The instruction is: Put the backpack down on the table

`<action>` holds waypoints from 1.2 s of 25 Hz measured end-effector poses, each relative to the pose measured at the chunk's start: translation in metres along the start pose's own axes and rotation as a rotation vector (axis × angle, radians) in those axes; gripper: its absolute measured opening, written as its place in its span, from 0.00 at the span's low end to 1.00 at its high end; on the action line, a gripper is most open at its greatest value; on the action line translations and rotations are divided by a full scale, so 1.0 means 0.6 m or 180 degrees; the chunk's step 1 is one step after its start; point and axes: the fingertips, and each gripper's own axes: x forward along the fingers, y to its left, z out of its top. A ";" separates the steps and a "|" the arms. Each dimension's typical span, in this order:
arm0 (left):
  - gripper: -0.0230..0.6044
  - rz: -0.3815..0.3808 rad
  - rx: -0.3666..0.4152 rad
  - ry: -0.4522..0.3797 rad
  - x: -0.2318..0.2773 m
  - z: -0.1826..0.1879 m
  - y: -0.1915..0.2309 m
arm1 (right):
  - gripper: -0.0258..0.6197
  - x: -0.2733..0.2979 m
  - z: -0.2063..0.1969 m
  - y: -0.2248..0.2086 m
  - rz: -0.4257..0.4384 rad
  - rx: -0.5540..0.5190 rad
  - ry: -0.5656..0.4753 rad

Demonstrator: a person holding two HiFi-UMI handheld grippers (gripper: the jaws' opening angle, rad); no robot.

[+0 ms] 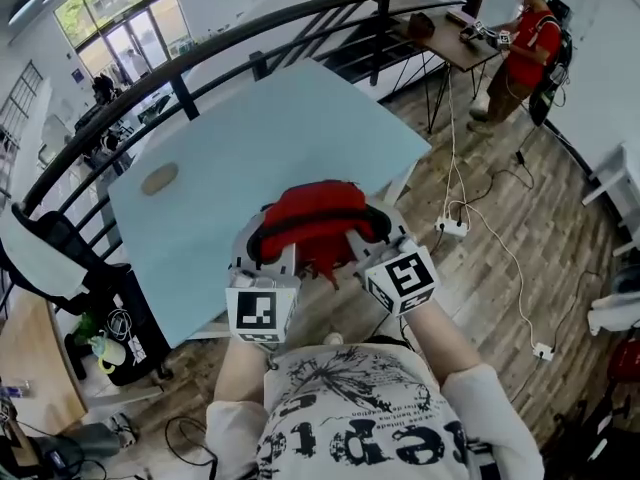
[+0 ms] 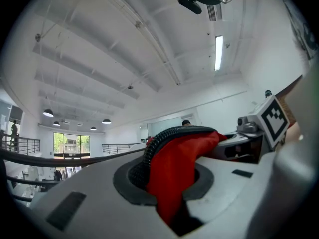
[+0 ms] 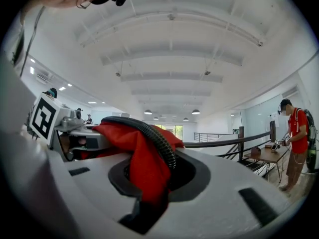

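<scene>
A red backpack (image 1: 312, 218) with black straps hangs in the air between my two grippers, over the near edge of the pale blue table (image 1: 240, 158). My left gripper (image 1: 278, 260) is shut on the backpack's red fabric (image 2: 172, 173) and black strap (image 2: 164, 136). My right gripper (image 1: 362, 248) is shut on the other side, with red cloth (image 3: 142, 168) and a ribbed black strap (image 3: 157, 138) pinched between its jaws. Both grippers point level. The backpack's underside is hidden.
A small tan disc (image 1: 159, 178) lies on the table's far left. A curved black railing (image 1: 180, 63) runs behind the table. A person in red (image 1: 525, 43) stands at a small desk (image 1: 450, 33) at the back right. A white power strip and cables (image 1: 452, 226) lie on the wooden floor.
</scene>
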 end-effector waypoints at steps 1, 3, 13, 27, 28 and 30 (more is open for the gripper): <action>0.13 0.0028 0.0014 -0.0005 0.016 -0.003 0.014 | 0.15 0.020 -0.001 -0.009 0.0020 0.0006 0.0001; 0.13 0.0093 0.0034 -0.0029 0.042 -0.008 0.036 | 0.15 0.052 -0.002 -0.025 0.0080 0.0002 0.0006; 0.13 0.0558 -0.0026 0.0145 0.163 -0.041 0.138 | 0.15 0.224 -0.018 -0.093 0.0624 0.0144 -0.0015; 0.13 0.1652 0.0033 0.0286 0.397 -0.088 0.288 | 0.15 0.513 -0.040 -0.247 0.1729 0.0121 -0.0092; 0.14 0.1712 0.0005 0.0296 0.410 -0.094 0.303 | 0.15 0.535 -0.042 -0.253 0.1781 0.0097 -0.0085; 0.14 0.1793 -0.0039 0.0320 0.439 -0.108 0.329 | 0.15 0.577 -0.048 -0.267 0.1857 0.0056 -0.0073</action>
